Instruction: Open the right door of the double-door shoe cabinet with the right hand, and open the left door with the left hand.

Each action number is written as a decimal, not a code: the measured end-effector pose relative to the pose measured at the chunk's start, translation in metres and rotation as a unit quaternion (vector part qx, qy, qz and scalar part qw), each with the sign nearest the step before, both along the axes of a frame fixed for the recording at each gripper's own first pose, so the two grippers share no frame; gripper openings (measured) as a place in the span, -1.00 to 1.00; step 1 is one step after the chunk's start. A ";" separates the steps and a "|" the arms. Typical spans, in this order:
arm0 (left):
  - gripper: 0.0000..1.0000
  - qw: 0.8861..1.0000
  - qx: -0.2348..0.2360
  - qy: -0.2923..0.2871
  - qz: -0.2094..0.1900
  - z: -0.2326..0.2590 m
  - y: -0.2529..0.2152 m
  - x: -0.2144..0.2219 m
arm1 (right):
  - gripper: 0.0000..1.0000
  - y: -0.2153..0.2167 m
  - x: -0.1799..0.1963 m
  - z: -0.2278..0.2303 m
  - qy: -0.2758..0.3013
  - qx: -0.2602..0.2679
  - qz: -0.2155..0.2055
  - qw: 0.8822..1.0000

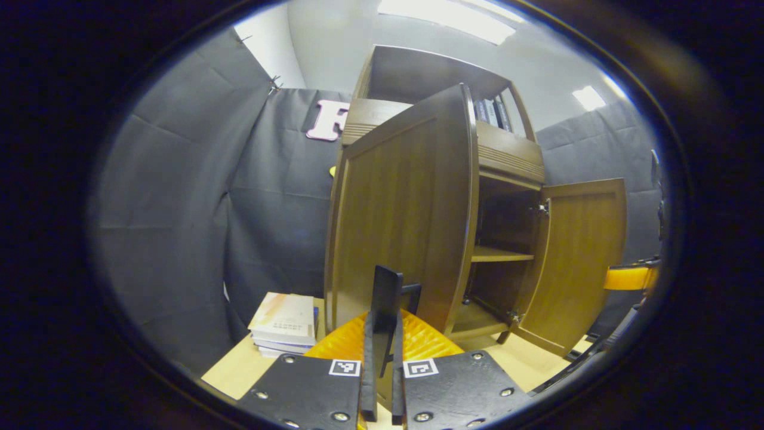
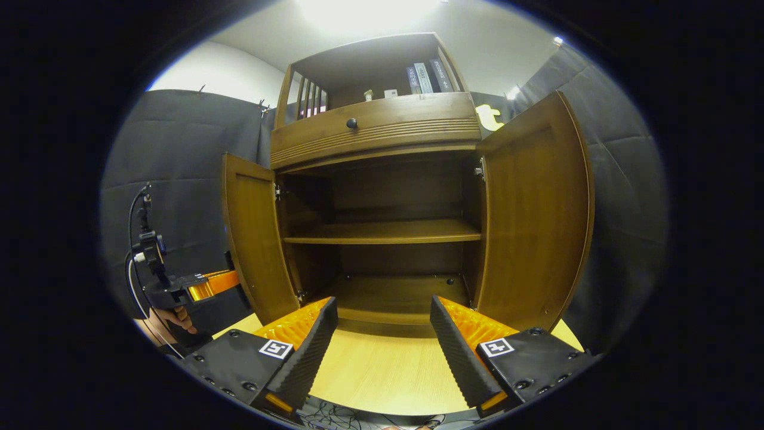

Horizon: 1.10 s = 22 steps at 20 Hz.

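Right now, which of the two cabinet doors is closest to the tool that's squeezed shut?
The left door. It stands open right ahead of the shut left tool, while the right door hangs open farther off.

A stack of books (image 1: 285, 324) lies flat on the pale wooden table (image 2: 382, 376), at the near left in the left gripper view. More books (image 2: 425, 77) stand upright on the open top shelf (image 2: 370, 65), far and to the right of it in the right gripper view, with two small pale items (image 2: 380, 94) just beside them. Bright ceiling lights (image 1: 441, 18) glow overhead. Thin cables (image 2: 334, 412) trail along the table's near edge.
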<state>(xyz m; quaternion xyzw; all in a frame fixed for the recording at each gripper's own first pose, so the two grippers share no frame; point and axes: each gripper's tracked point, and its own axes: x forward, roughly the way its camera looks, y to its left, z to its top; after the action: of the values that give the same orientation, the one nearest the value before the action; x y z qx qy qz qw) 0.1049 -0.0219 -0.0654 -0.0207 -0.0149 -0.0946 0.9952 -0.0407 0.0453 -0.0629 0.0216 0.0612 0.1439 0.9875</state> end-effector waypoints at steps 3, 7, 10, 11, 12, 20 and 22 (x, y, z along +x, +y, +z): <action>-0.77 1.000 -0.008 -0.001 -0.010 0.001 0.014 -0.001 | 0.96 0.002 0.006 0.001 0.002 0.002 0.001 1.000; -0.78 1.000 0.010 -0.014 0.002 0.010 0.052 0.001 | 1.00 -0.004 0.012 0.007 0.001 -0.001 -0.007 1.000; -0.77 1.000 0.014 -0.018 -0.012 0.014 0.084 0.002 | 0.86 -0.007 0.019 0.011 0.000 -0.005 -0.014 1.000; -0.78 0.999 0.015 -0.015 -0.024 0.015 0.090 0.004 | 1.00 -0.009 0.022 0.011 0.002 -0.008 -0.018 1.000; -0.77 0.999 0.015 -0.012 -0.031 0.015 0.097 0.004 | 0.95 -0.010 0.024 0.010 0.005 -0.009 -0.021 1.000; -0.78 0.998 -0.008 -0.002 -0.063 0.017 0.135 0.001 | 0.93 -0.011 0.039 0.030 0.010 -0.021 -0.041 0.999; -0.77 0.999 -0.007 -0.003 -0.049 0.020 0.142 -0.013 | 0.86 -0.013 0.041 0.038 0.002 -0.022 -0.046 0.999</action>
<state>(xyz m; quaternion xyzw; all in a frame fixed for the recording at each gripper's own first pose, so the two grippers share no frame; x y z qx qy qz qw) 0.0923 0.1201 -0.0450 -0.0285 -0.0173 -0.1433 0.9891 -0.0002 0.0325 -0.0250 0.0029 0.0652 0.0973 0.9931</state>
